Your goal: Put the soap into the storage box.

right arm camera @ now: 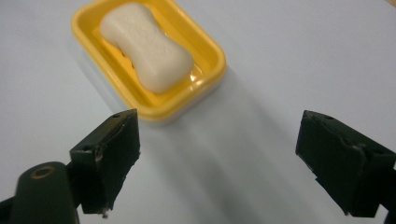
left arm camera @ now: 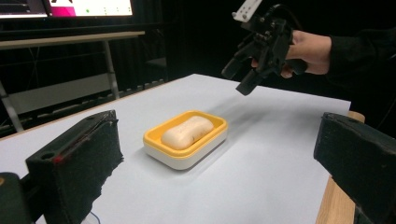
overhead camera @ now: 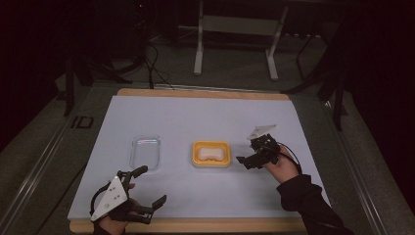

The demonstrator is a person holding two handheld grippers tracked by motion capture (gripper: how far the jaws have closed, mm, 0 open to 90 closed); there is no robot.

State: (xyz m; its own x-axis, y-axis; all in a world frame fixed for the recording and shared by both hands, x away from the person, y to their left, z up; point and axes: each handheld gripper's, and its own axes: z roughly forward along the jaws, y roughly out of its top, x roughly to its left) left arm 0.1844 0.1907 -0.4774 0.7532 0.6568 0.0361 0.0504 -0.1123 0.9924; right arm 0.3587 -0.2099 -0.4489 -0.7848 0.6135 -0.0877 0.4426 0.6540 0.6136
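A yellow soap dish (overhead camera: 198, 160) with a white base sits in the middle of the white table top (overhead camera: 205, 117). A cream bar of soap (overhead camera: 211, 152) lies in it. The soap (right arm camera: 147, 44) and the dish rim (right arm camera: 205, 79) lie just ahead of my right gripper's jaws. My right gripper (overhead camera: 244, 162) hovers open just right of the dish, empty and pointing at it. My left gripper (overhead camera: 150, 186) is open and empty near the front left edge, well short of the dish (left arm camera: 187, 156). From there I see the right gripper (left arm camera: 245, 77) above the table beyond the dish.
A clear plastic lid or tray (overhead camera: 146, 152) lies flat to the left of the dish. A wooden edge (overhead camera: 195, 225) runs along the table's front. Beyond the far edge stand a metal frame's legs (overhead camera: 198, 54) and cables on the floor.
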